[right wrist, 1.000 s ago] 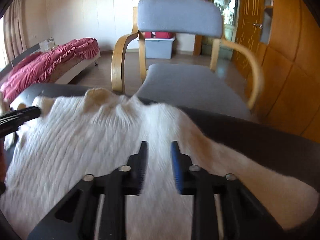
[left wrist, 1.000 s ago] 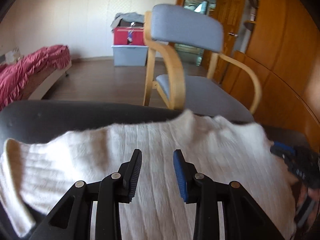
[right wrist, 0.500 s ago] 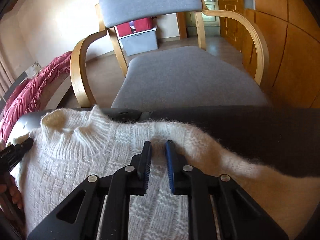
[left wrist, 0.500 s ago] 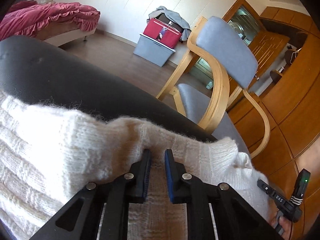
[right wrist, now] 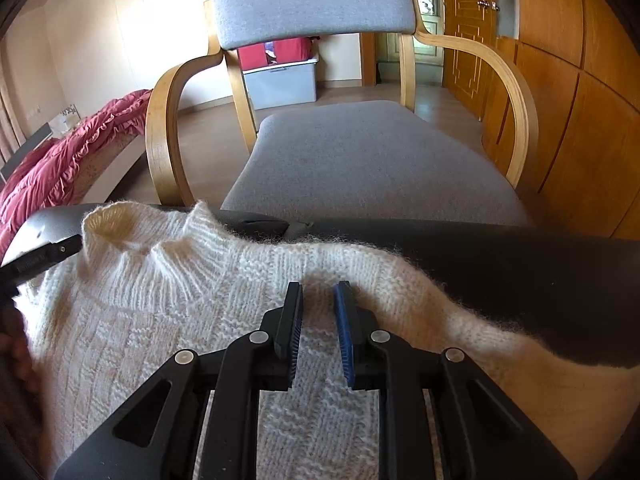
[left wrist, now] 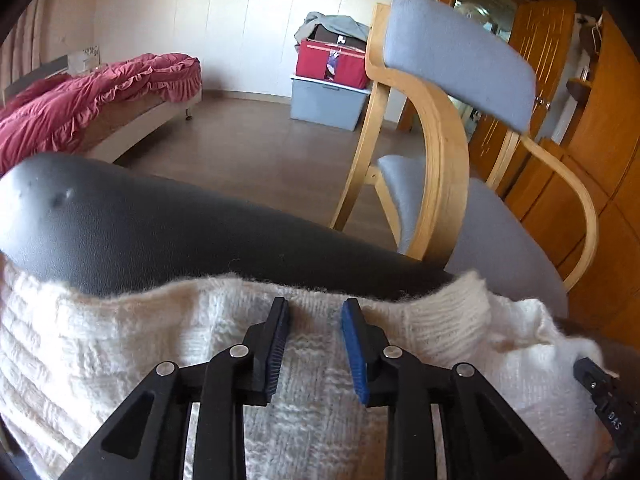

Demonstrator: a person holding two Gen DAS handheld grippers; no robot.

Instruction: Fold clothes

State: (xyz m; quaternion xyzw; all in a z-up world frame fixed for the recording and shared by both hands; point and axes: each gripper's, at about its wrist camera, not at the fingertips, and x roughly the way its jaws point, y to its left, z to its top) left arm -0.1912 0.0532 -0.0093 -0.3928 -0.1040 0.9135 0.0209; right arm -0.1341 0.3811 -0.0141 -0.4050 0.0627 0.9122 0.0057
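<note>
sweater (left wrist: 140,360) cream, ribbed knit; table (left wrist: 160,232) black; chair (right wrist: 360,160) grey

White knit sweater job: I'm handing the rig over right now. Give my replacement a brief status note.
Left hand-held gripper: jaws opening over the shoulder edge of the white knit sweater, pads not pressing on the knit.
Right hand-held gripper: jaws opening over the other shoulder, nothing clamped.
Sweater: spread on the dark grey table, ribbed collar toward the far edge, beside the grey-cushioned wooden armchair.
Done: sweater laid out.
Left: no fold visible yet; probably grip both shoulders and fold.
</note>
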